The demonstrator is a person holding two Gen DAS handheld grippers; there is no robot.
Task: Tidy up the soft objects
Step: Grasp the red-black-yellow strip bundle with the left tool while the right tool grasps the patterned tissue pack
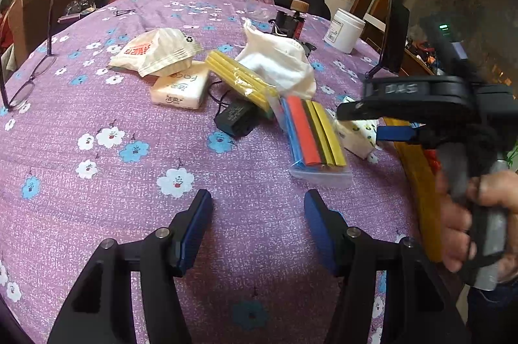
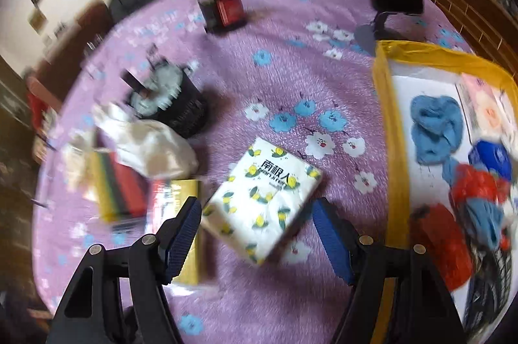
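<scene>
The right gripper (image 2: 257, 234) hangs spread and empty above the lemon-print tissue pack (image 2: 264, 198), which lies near the bed's right edge beside the yellow-rimmed bag (image 2: 396, 156) (touching nothing). The left gripper (image 1: 258, 226) gapes empty too.

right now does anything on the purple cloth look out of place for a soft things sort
Yes. A black power adapter with its cord lies among the soft items, half under the yellow tube pack, beside the tissue pack. It is hard, not soft. The white cloth lies crumpled on the pile. Nothing looks spilled.
</scene>
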